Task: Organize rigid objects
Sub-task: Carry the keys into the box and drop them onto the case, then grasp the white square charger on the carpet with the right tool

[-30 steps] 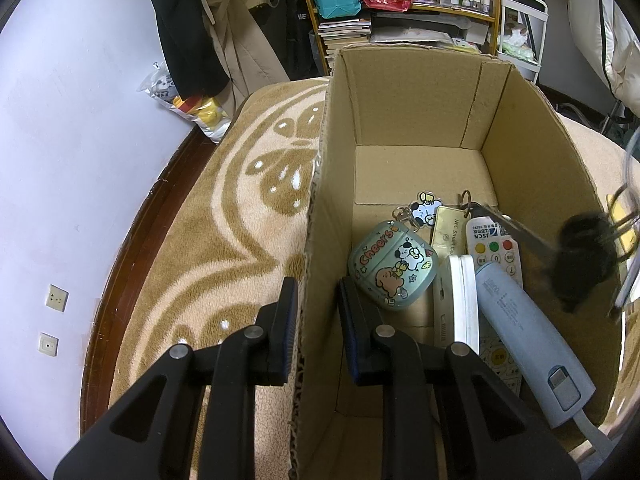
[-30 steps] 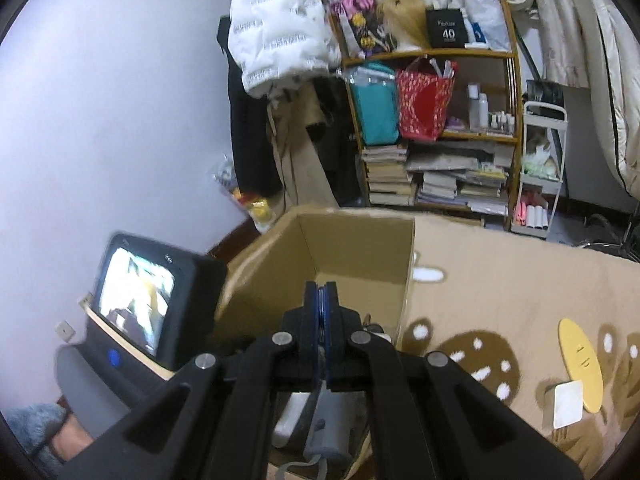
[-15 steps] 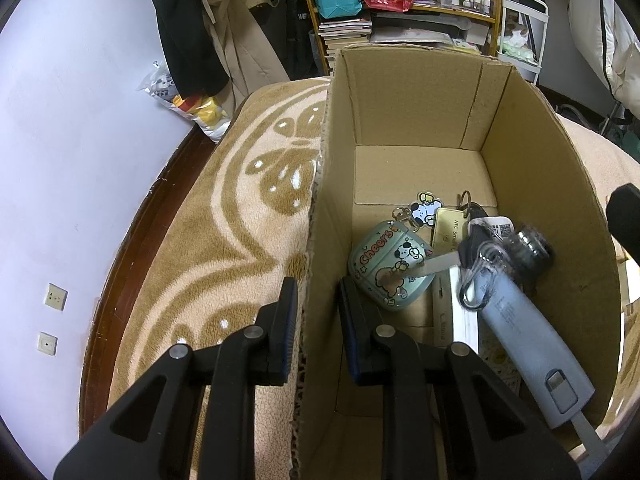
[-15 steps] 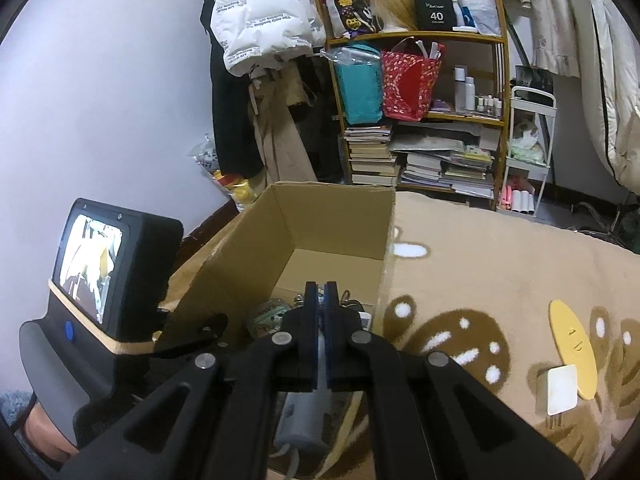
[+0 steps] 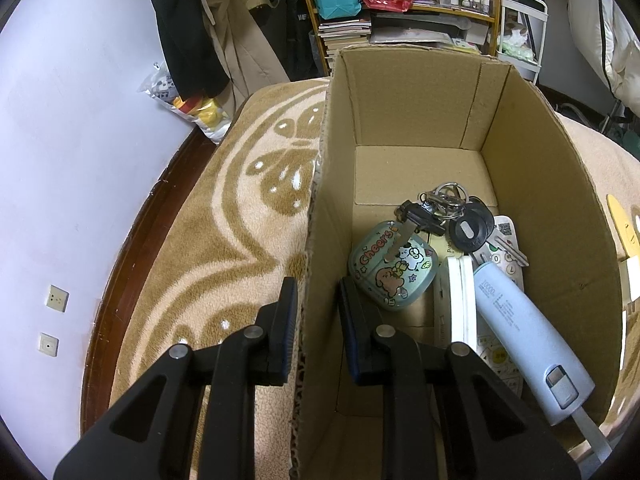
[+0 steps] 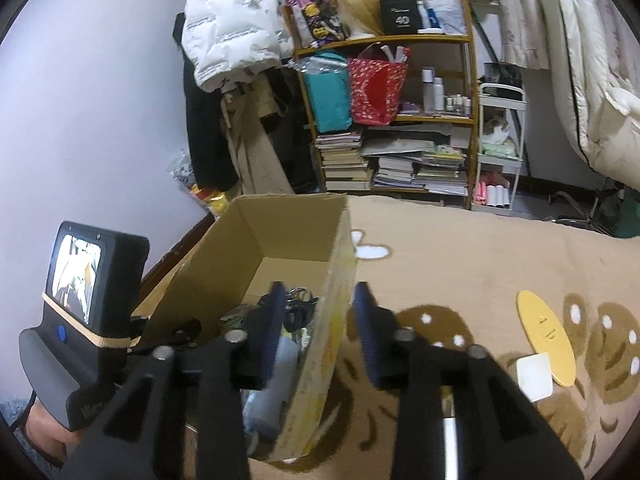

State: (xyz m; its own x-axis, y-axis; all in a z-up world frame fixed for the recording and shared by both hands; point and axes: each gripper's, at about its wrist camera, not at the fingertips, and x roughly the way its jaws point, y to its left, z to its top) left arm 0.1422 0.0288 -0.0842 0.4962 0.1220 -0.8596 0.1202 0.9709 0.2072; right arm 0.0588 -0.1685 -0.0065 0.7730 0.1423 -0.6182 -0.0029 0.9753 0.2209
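My left gripper [image 5: 314, 312] straddles the near left wall of the cardboard box [image 5: 536, 184], one finger outside and one inside; whether the pads actually press the wall I cannot tell. My right gripper [image 6: 318, 312] has its jaws spread wide with nothing between them, hanging above the box's right wall [image 6: 336, 280].

Inside the box, on the floor: key bunch [image 5: 444, 216] resting across the top of the "Cheers" cartoon case [image 5: 392, 270], one key blade lying on the case. Right of the case, a white flat device [image 5: 454, 300] on edge, then the light-blue power bank [image 5: 524, 332] lying over a remote control [image 5: 506, 252].

Outside, on the patterned rug [image 6: 460, 256]: a yellow oval [image 6: 546, 340] and white square card [image 6: 534, 376], touching.
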